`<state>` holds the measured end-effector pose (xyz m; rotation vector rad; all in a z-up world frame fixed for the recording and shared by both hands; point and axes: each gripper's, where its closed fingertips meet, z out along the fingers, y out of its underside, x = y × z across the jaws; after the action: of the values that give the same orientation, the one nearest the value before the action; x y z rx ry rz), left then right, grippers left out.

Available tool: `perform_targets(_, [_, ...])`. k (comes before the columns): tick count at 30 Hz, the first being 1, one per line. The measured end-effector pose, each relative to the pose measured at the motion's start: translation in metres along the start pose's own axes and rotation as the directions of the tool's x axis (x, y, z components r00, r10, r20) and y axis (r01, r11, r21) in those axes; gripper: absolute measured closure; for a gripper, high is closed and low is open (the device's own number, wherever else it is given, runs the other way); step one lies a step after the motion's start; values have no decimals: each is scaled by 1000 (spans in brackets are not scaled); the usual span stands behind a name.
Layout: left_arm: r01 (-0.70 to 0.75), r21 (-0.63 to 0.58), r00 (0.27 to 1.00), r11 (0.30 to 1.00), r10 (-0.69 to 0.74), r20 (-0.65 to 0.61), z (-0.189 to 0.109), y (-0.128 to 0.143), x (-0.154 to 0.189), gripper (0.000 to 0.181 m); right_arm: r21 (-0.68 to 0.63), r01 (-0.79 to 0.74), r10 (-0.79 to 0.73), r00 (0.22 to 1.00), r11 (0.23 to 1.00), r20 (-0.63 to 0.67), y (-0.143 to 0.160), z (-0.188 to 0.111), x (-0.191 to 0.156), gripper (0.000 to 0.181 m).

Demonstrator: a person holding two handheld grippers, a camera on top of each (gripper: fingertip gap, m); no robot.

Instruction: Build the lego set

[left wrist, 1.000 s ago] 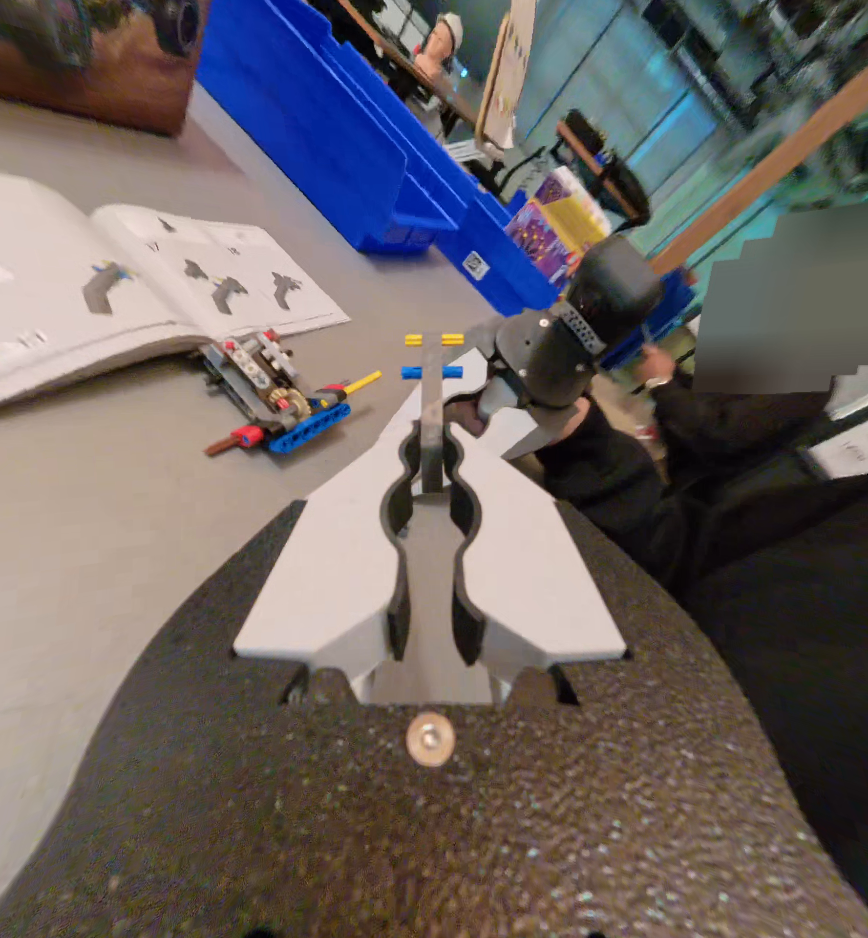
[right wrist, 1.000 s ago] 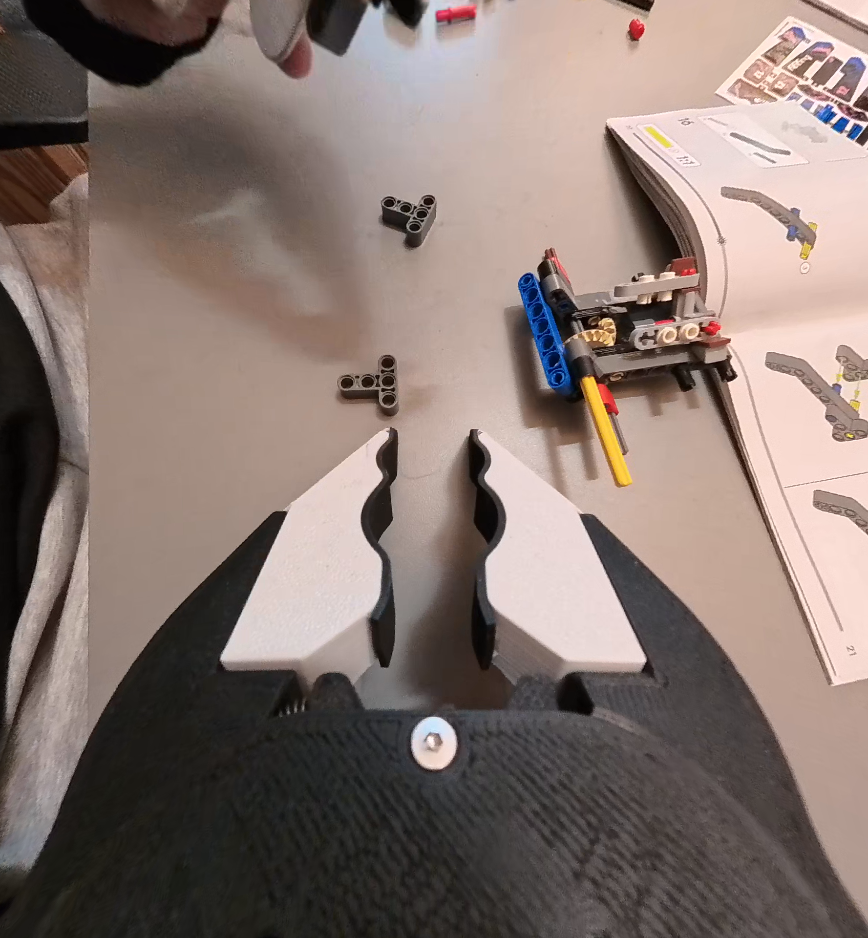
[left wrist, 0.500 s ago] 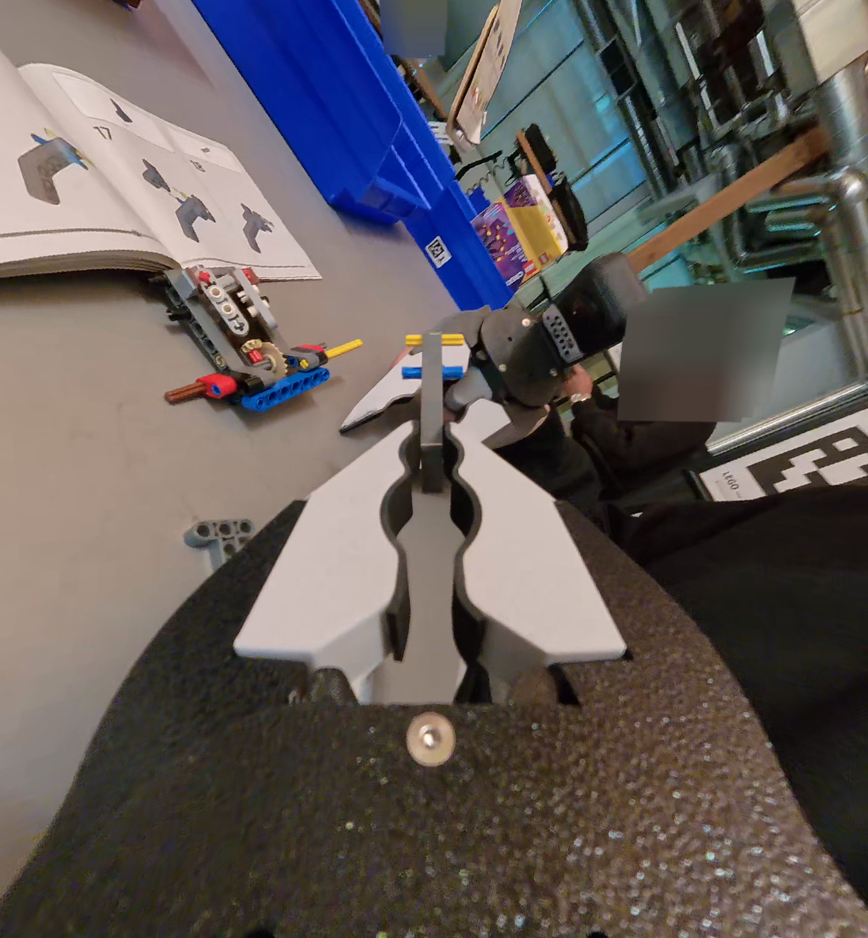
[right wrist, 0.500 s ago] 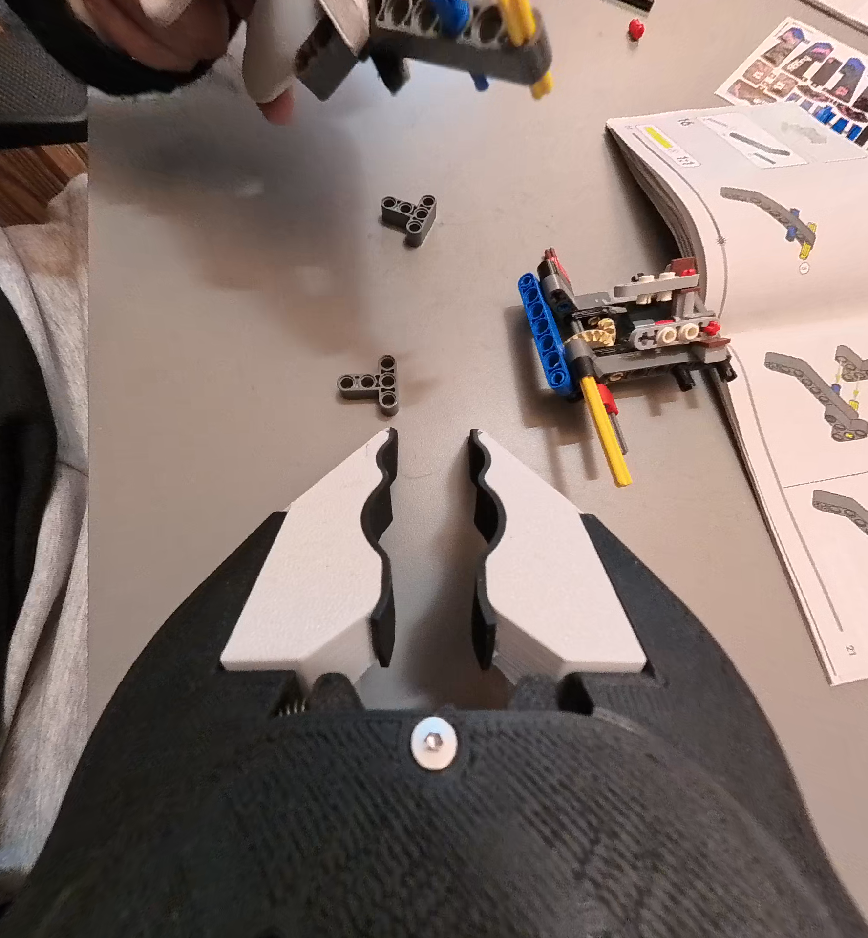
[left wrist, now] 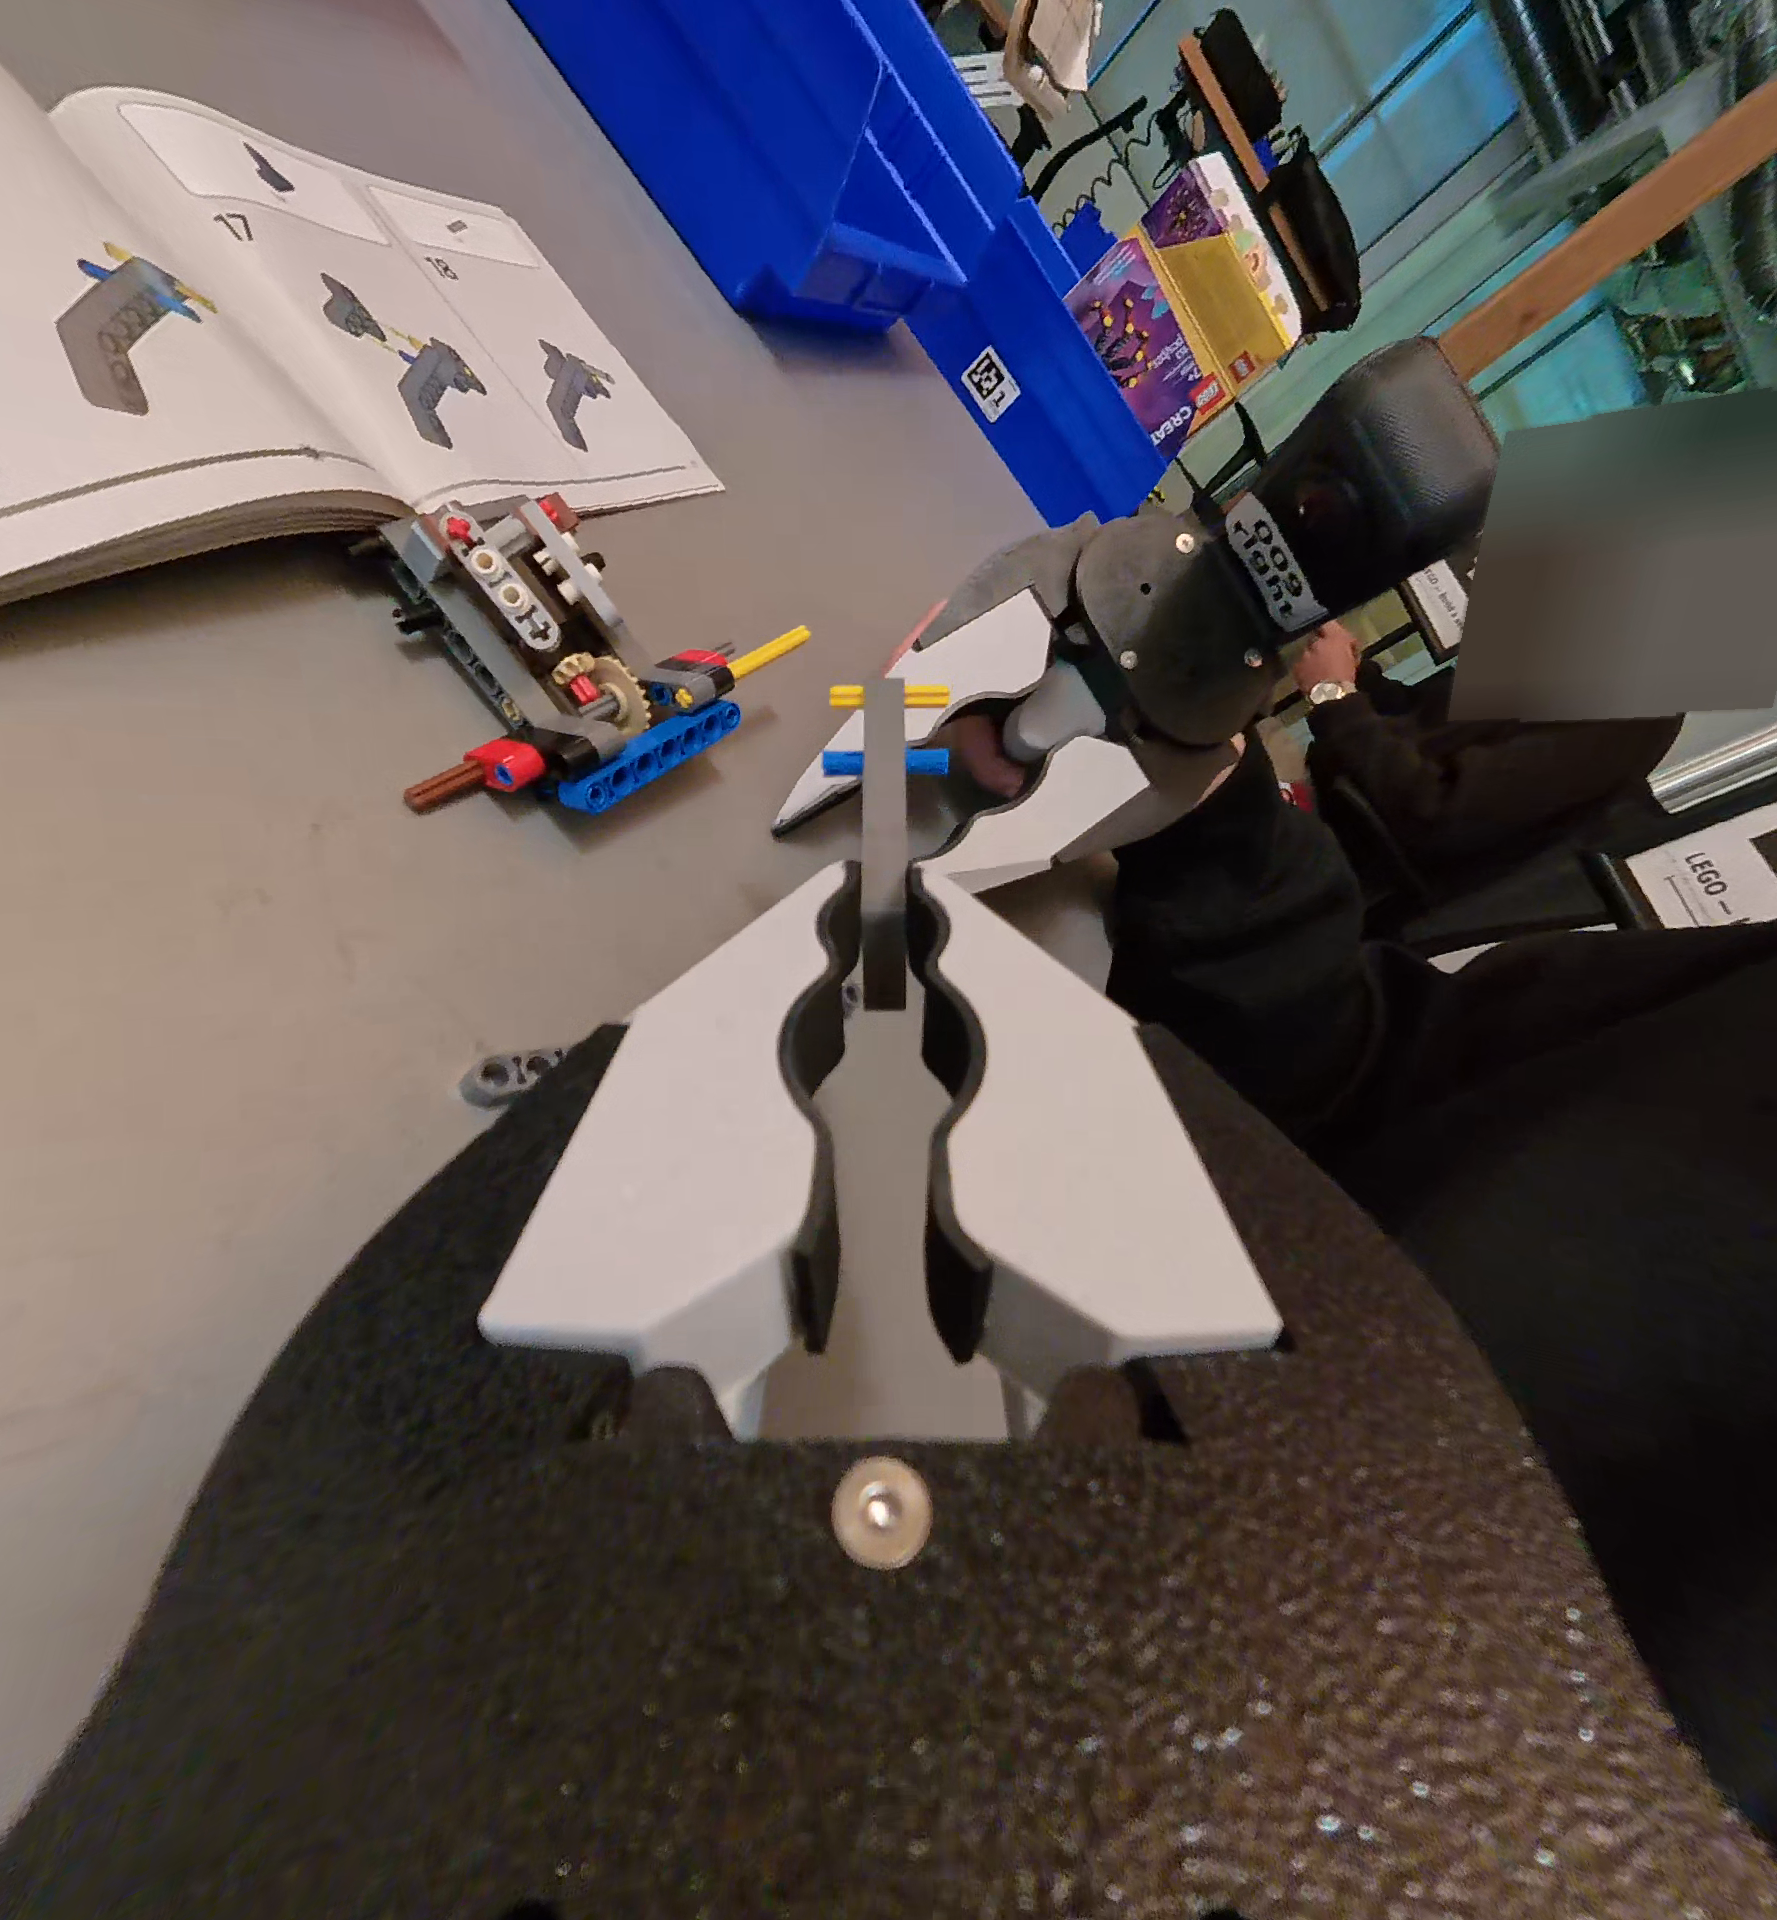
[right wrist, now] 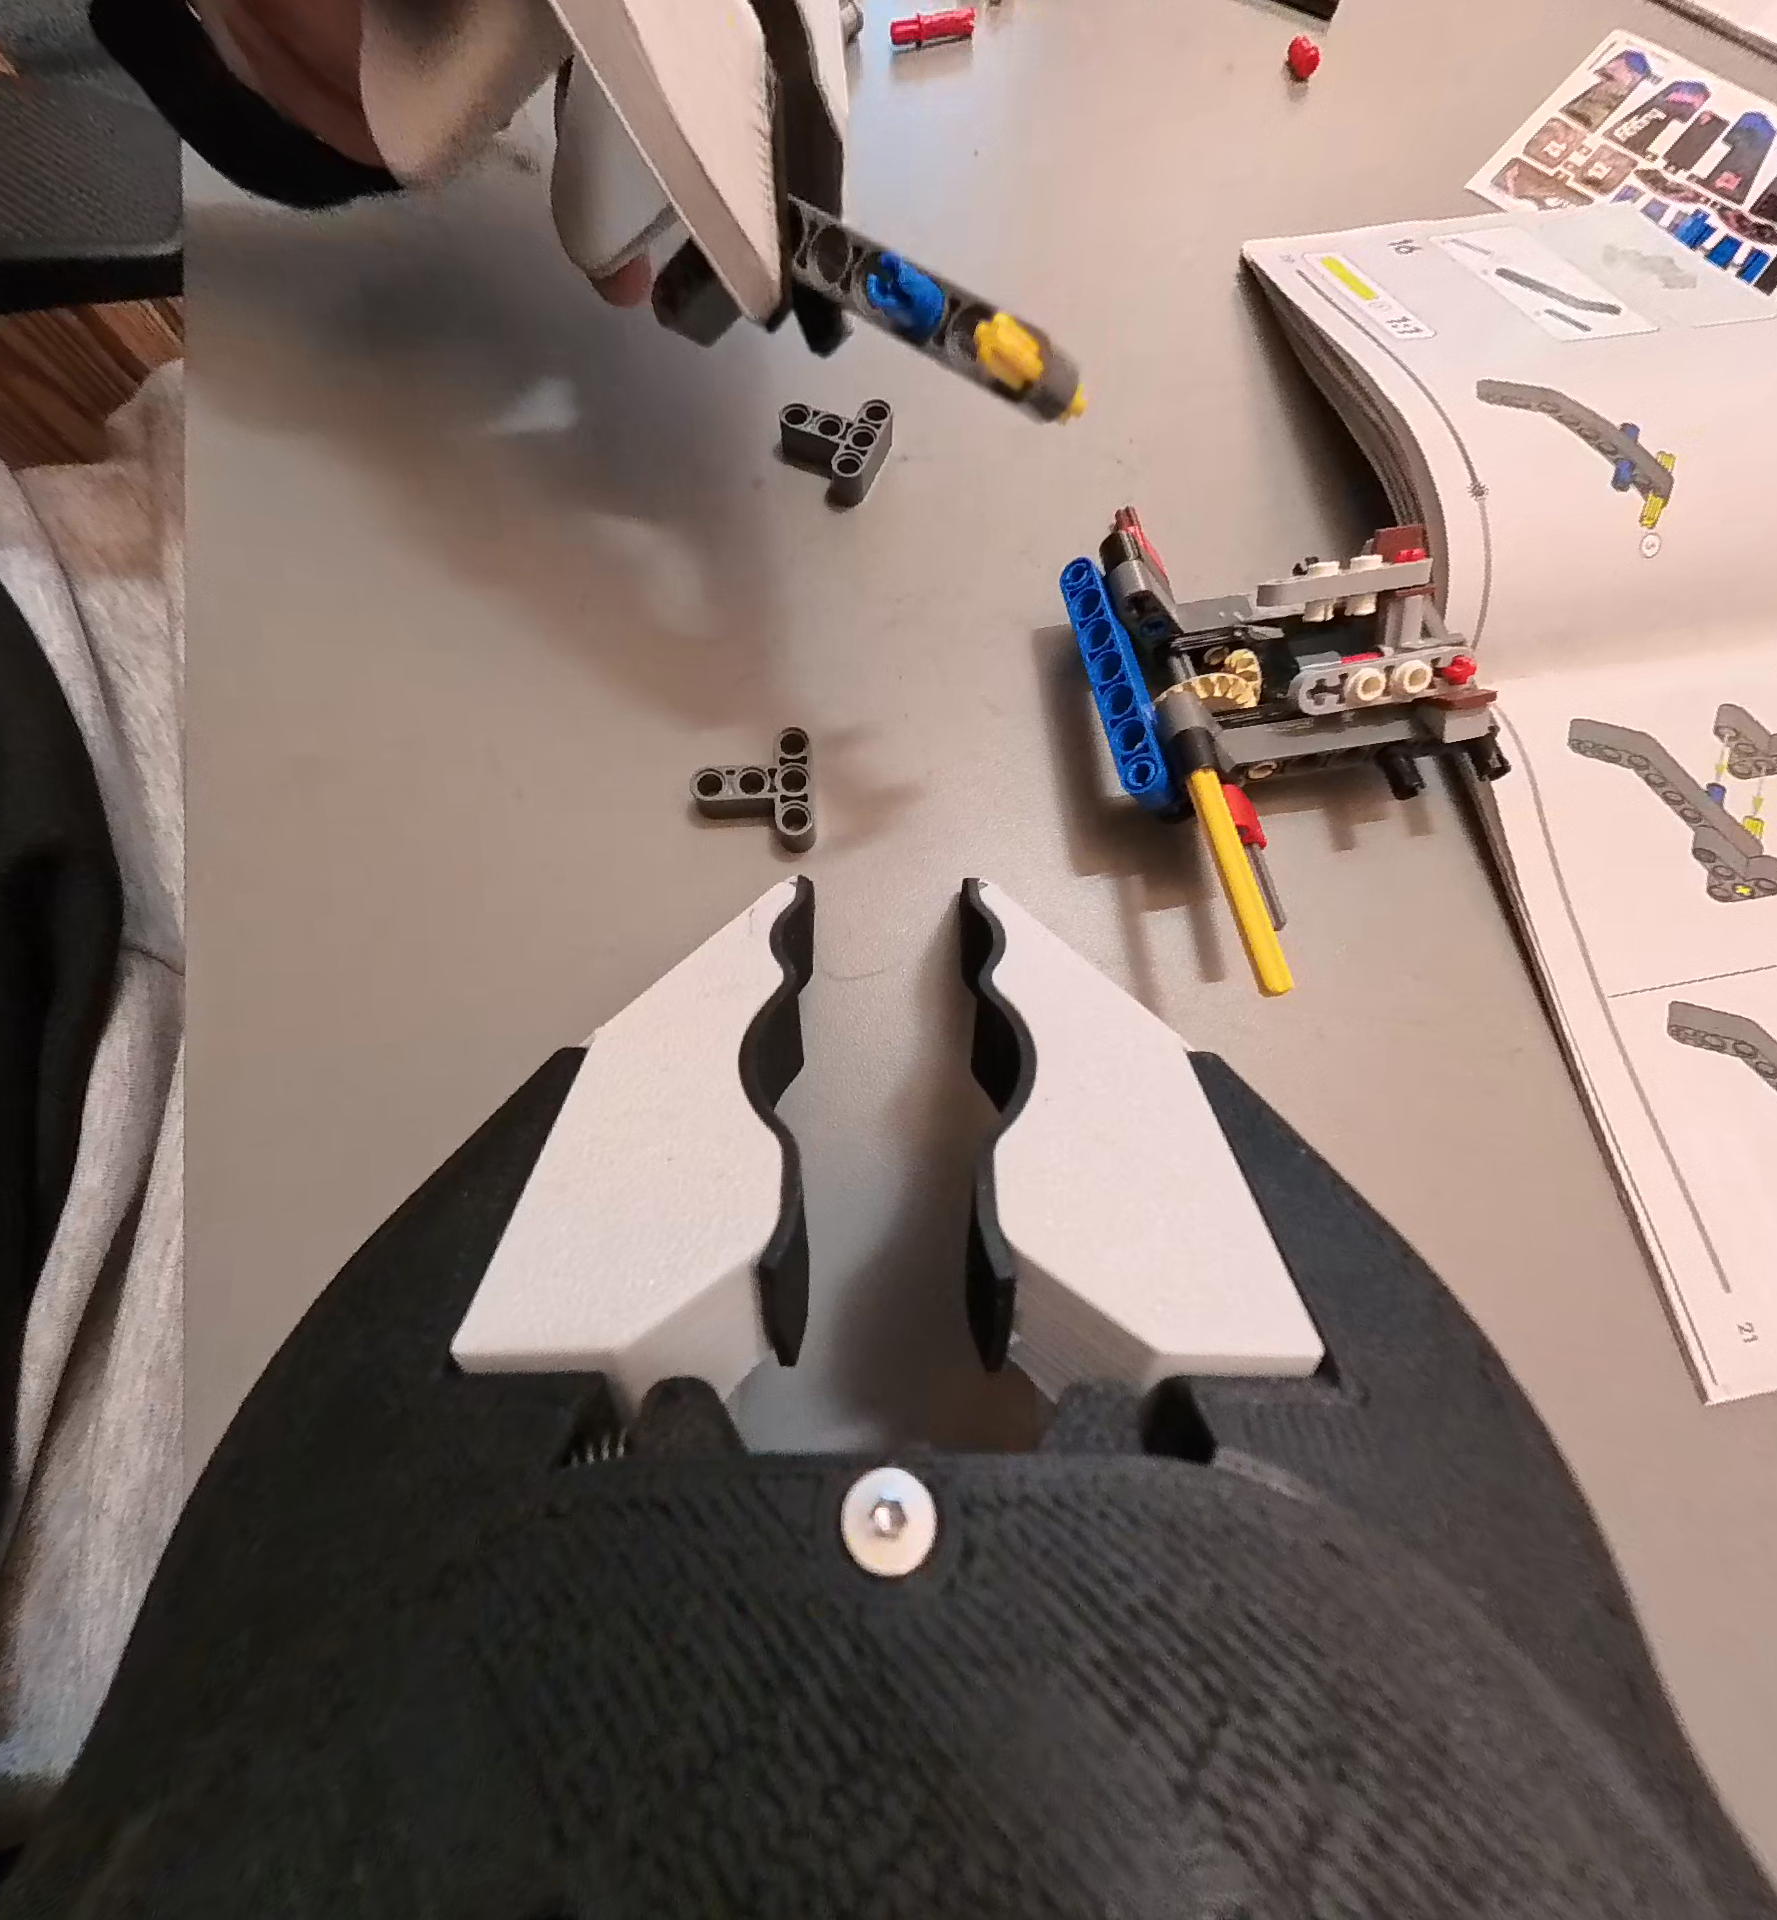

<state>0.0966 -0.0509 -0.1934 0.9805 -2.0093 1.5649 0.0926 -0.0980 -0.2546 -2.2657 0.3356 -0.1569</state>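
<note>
The left gripper (left wrist: pixel 884 904) squeezes a long grey beam (left wrist: pixel 882 831) with a blue peg (left wrist: pixel 884 763) and yellow peg (left wrist: pixel 888 695), up above the table (right wrist: pixel 448 727). The right gripper (right wrist: pixel 882 904) is open, holding nothing, near a small grey piece (right wrist: pixel 764 787). If the squeeze loosens, the beam could tip and fall.

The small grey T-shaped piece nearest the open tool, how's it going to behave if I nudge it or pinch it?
The T-shaped piece lies flat on the table, so a nudge will probably slide or spin it, not roll it. It looks like rigid plastic, so likely stiff under a pinch. Being thin and low, the right tool may struggle to get under its edges.
</note>
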Motion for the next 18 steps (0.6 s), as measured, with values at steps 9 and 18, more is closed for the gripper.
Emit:
perform_targets(9, [7,-4,1000,1000,-7,-1,2,3,0,175,0,1,-1,1000,1000,-1,0,0,0,155])
perform_targets(18, [-2,-6,1000,1000,2,7,1,4,-1,175,0,2,-2,1000,1000,-1,0,0,0,155])
